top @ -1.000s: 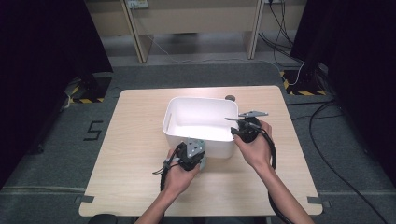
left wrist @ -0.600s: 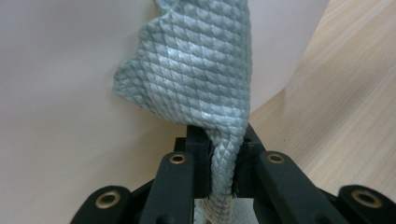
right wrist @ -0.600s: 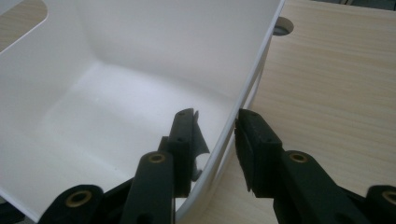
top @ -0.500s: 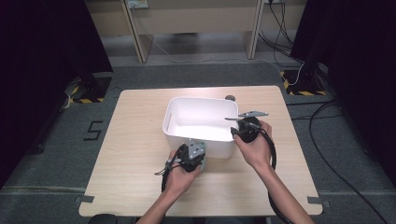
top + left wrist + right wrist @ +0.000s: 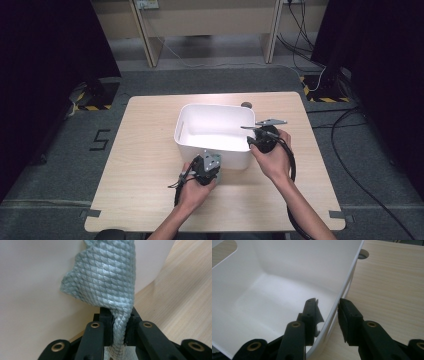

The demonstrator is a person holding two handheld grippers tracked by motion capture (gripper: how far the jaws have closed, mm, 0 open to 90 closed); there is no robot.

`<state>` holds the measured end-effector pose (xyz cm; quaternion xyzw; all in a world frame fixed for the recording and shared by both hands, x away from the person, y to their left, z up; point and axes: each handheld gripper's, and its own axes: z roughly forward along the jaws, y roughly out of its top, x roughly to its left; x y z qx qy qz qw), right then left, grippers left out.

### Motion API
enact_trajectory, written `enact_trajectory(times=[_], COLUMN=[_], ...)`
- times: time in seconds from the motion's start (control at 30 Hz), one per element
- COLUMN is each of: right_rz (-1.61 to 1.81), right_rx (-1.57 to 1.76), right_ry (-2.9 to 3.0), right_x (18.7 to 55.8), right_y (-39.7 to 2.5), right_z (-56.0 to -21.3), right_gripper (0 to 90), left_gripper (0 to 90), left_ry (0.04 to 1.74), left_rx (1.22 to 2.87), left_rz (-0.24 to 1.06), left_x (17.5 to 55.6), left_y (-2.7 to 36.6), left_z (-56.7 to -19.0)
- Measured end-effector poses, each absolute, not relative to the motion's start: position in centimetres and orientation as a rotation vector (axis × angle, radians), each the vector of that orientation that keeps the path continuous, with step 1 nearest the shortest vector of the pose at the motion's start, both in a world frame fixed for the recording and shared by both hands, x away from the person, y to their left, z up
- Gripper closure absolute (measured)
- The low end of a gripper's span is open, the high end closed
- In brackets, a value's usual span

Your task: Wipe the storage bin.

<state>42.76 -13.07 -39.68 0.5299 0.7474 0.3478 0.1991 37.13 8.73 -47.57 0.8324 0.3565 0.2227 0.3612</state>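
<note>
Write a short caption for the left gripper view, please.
Left gripper pinches a grey cloth beside the white tub.

Cloth (image 5: 107,282): pale grey-green, quilted diamond pattern with a slight sheen. Tub (image 5: 187,131): plain white inside and out. Worktop (image 5: 145,150): light wood with fine straight grain. Left tongs (image 5: 117,325) and right tongs (image 5: 327,312): matt black, brass-coloured rivets.

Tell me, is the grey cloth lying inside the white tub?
No: in the left gripper view the grey cloth is pinched between the jaws of the left hand-held gripper, hanging against the outer wall of the white tub.
</note>
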Motion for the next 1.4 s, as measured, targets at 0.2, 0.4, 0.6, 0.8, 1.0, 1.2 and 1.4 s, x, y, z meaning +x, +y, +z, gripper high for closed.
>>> enact_trajectory(times=[0.2,0.4,0.6,0.8,1.0,1.2,1.4], right_rz=[0.971,0.972,0.972,0.973,0.973,0.973,0.971], right_rx=[1.483,1.482,1.481,1.482,1.487,1.486,1.484], right_ry=[2.089,2.089,2.089,2.089,2.09,2.089,2.091], right_x=[42.8,42.8,42.8,42.8,42.8,42.8,42.8], right_y=[-13.1,-13.1,-13.1,-13.1,-13.1,-13.1,-13.1], right_z=[-39.7,-39.7,-39.7,-39.7,-39.7,-39.7,-39.7], right_gripper=[68.5,68.5,68.5,68.5,68.4,68.4,68.4], left_gripper=[80.8,80.7,80.7,80.7,80.8,80.9,80.9], left_ry=[0.921,0.928,0.924,0.916,0.916,0.911,0.896], left_rx=[2.147,2.143,2.149,2.15,2.13,2.101,2.089], left_rz=[0.576,0.575,0.569,0.564,0.563,0.557,0.557], left_x=[37.1,37.1,37.1,37.1,37.0,36.9,36.8], left_y=[8.6,8.5,8.1,7.9,7.8,7.7,7.7], left_z=[-47.6,-47.6,-47.7,-47.6,-47.4,-46.5,-45.5])
